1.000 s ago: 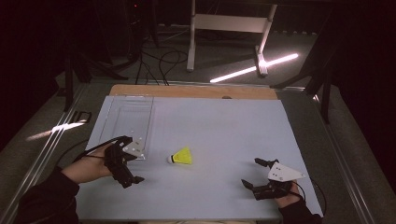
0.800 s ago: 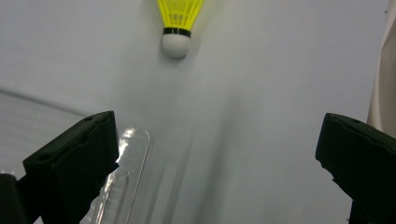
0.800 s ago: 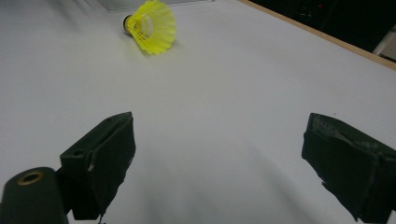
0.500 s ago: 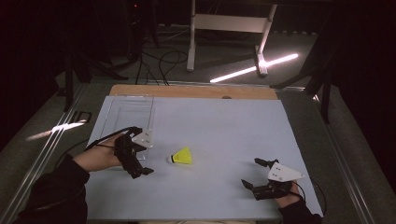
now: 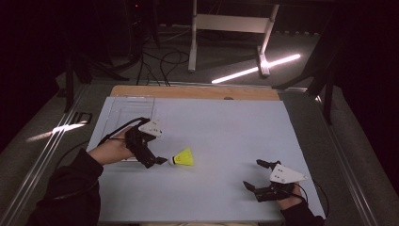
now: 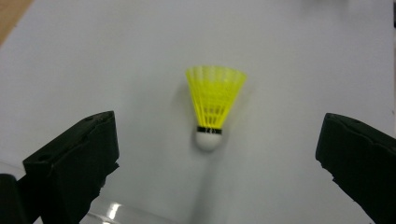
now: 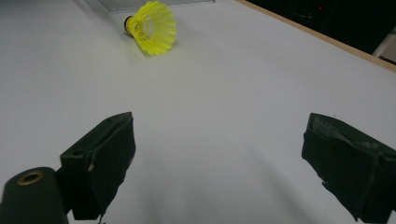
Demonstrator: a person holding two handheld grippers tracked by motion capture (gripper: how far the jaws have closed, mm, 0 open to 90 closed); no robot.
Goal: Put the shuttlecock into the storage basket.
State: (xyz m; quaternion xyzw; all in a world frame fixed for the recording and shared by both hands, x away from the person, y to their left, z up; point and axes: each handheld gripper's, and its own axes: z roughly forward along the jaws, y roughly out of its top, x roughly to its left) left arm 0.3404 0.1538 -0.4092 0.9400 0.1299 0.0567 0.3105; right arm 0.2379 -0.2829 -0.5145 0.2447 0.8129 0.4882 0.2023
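the yellow plastic shuttlecock (image 6: 212,108) lies on the pale desk (image 5: 226,132), white cork end toward the wide-open left tool (image 5: 155,161), just ahead of it; the released right tool (image 5: 258,175) sits well apart

The shuttlecock (image 6: 214,105) is showing a ribbed, slightly glossy yellow plastic skirt and a smooth white cap. The table (image 5: 226,127) is looking matt and smooth, its far edge bare wood, while the left gripper (image 6: 215,154) is showing matt black, rubbery pads (image 6: 77,154).
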